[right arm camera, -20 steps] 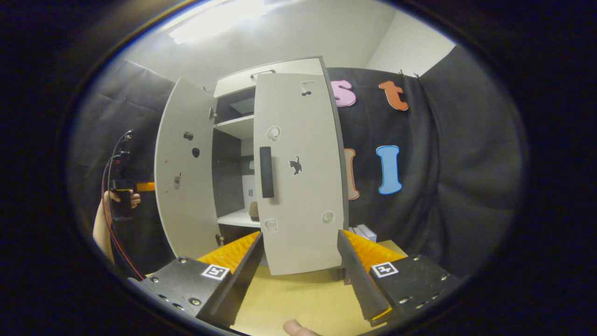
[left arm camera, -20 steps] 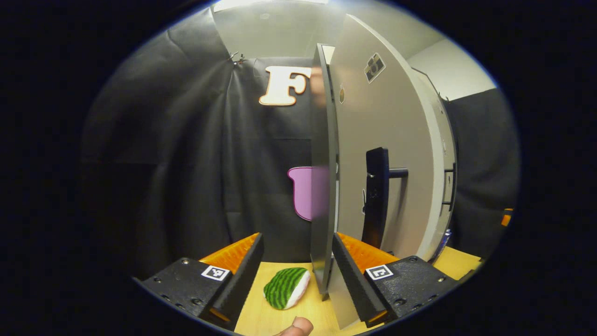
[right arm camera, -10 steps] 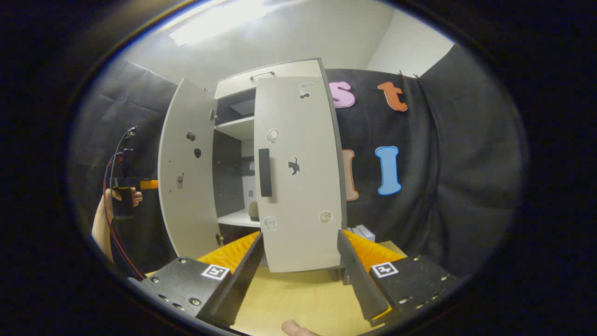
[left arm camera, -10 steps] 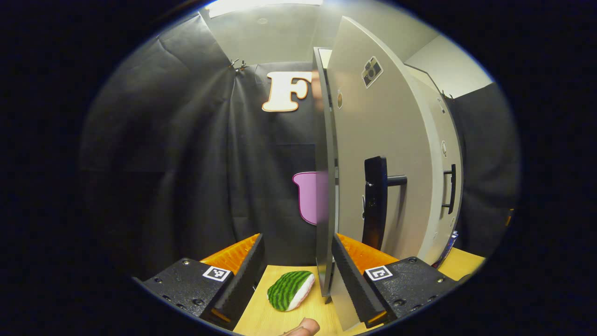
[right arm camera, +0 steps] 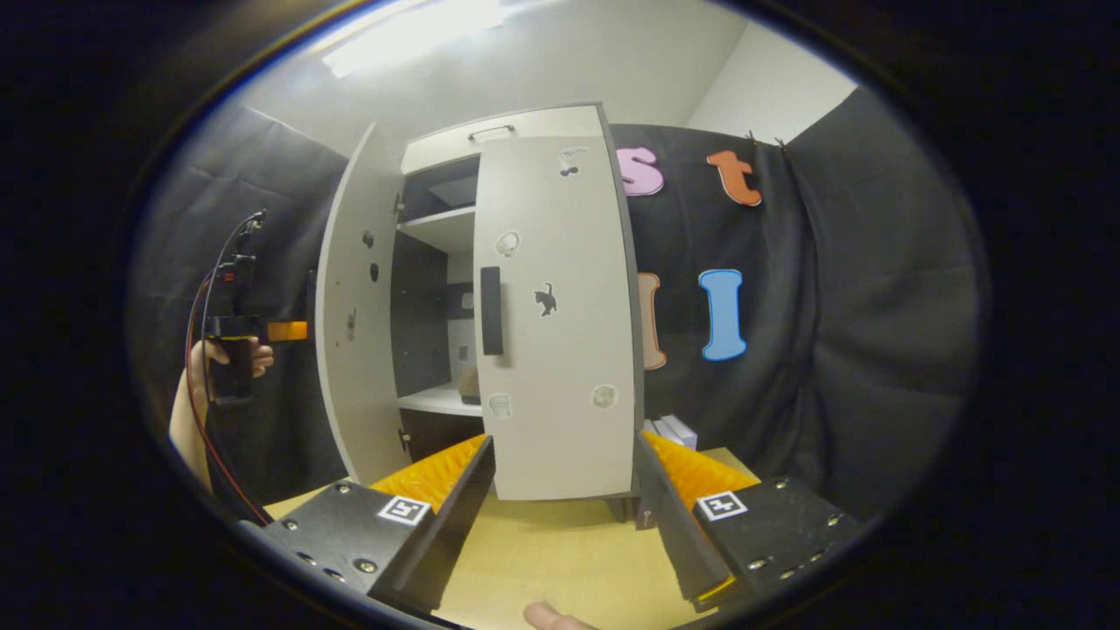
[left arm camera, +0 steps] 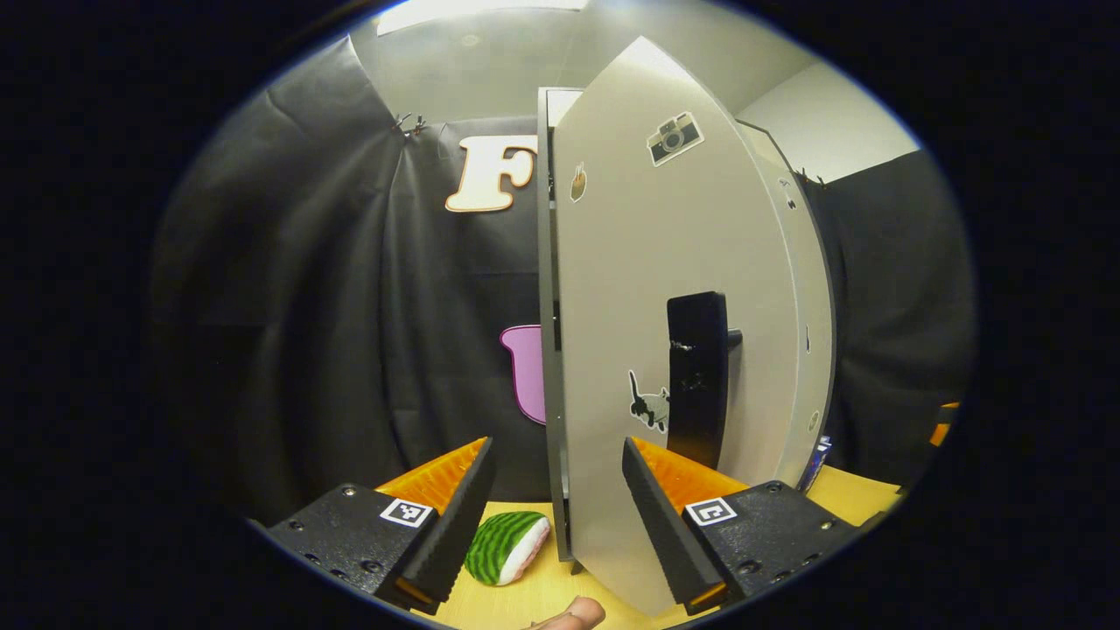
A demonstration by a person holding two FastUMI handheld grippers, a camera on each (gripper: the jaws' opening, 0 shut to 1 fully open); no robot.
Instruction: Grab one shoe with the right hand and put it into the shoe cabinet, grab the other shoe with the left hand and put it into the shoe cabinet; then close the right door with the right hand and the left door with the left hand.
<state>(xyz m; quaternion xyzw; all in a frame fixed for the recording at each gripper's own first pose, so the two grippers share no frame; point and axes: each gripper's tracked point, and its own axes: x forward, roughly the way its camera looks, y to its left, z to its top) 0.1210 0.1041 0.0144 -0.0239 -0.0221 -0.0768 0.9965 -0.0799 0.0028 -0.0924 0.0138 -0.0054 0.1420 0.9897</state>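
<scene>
Shoe cabinet [right arm camera: 503, 144] on the wooden tabletop [right arm camera: 560, 560], late in the closing stage. Right door [right arm camera: 556, 315] nearly flush with the cabinet front, with black handle [right arm camera: 491, 311] at its inner edge; right gripper [right arm camera: 563, 507] held back from this door, fingers wide apart, nothing between them. Left door [left arm camera: 674, 350] swung markedly closer to the cabinet than half a second ago, when little more than its edge faced the left gripper view; now its sticker-covered outer face and black handle [left arm camera: 697, 376] turned broadly toward that view. Same door in the right gripper view [right arm camera: 359, 315] narrower against the cabinet interior than before, yet ajar, leaving a gap onto the shelves. Left gripper [left arm camera: 556, 507] close against the outer face of the left door, fingers spread, the door's lower edge standing between them but not pinched; contact between a finger and the panel impossible to confirm. Seen from the right gripper view, left gripper [right arm camera: 262, 331] just beside the outer face of that door. One shoe [right arm camera: 470, 385] partly visible on the lower shelf [right arm camera: 429, 401] inside the cabinet; second shoe hidden. Green-striped soft item [left arm camera: 506, 547] on the tabletop beside the cabinet base, unrelated to the task. Probable meaning: both shoes stowed, right door essentially shut, only the final push of the left door remaining.
</scene>
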